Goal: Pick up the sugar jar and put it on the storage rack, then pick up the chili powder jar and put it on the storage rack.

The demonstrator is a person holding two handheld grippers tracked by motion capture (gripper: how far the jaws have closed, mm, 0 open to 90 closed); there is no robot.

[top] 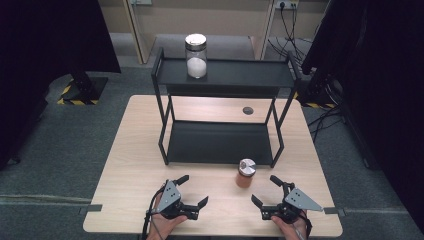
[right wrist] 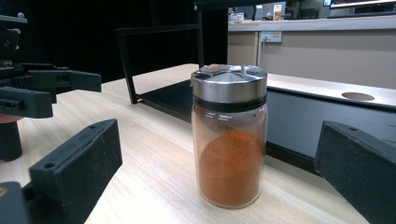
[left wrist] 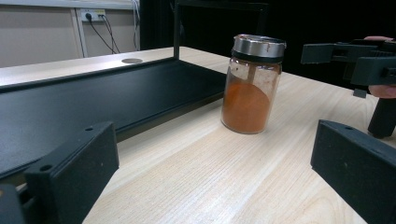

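A small glass jar of orange powder [top: 246, 173] with a silver lid stands upright on the wooden table, just in front of the black shelf rack [top: 222, 75]. My left gripper [top: 194, 191] rests open near the table's front edge, left of the jar. My right gripper [top: 266, 191] is open too, to the jar's right. From the left gripper view the orange jar [left wrist: 251, 84] stands some way ahead of the jaws. In the right gripper view the orange jar [right wrist: 229, 135] is close, between the spread jaws but untouched. A taller jar of white powder [top: 196, 55] stands on the rack's top shelf.
The rack's lower shelf [top: 218, 142] sits just above the tabletop behind the orange jar. A round cable hole [top: 247, 110] lies in the table behind the rack. Dark equipment stands flank the table at both sides on the grey floor.
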